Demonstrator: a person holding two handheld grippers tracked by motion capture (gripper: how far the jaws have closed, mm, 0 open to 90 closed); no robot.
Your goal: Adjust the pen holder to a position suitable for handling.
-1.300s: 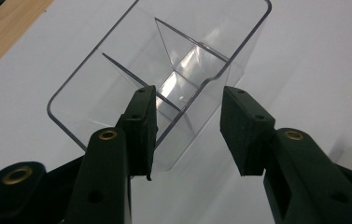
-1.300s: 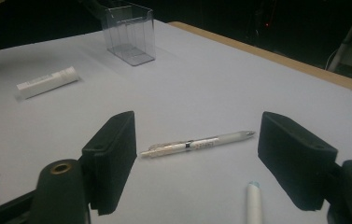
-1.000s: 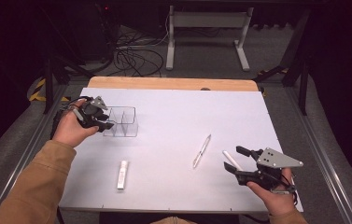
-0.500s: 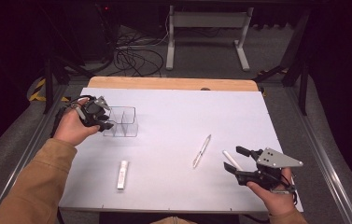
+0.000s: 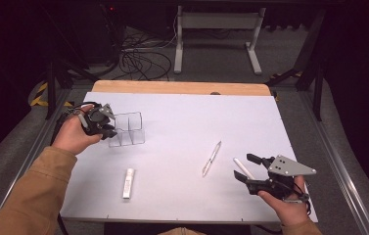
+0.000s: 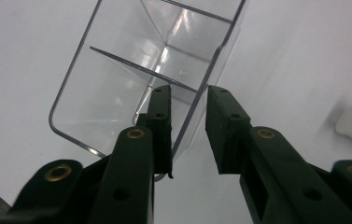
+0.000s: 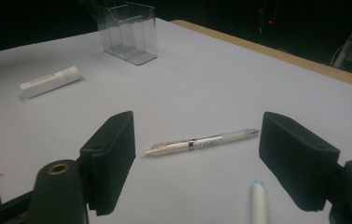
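My left gripper (image 6: pixel 187 135) has one jaw inside the clear divided organiser (image 6: pixel 131 70) and the other outside its wall; the jaws have just been closing with that wall between them, and in the left gripper view the inner pad lies against the plastic while a sliver of gap remains at the outer one, so I don't count it as clamped. From above, the organiser (image 5: pixel 127 129) stands just ahead of those fingertips, near the left edge of the white table (image 5: pixel 187 112).

My right gripper (image 7: pixel 197 158) hangs with its jaws spread wide and nothing held. Its own view gives what the high view blurs: a clear pen (image 7: pixel 201 141) lies crosswise just beyond the pads, with a printed band too small for me to read, and a white marker (image 7: pixel 259 203) with a pale blue tip sits between the fingers, nearer the right pad. A white labelled tube (image 7: pixel 50 81) lies well off past the left pad, its writing illegible. Open tabletop stretches between pen and organiser.
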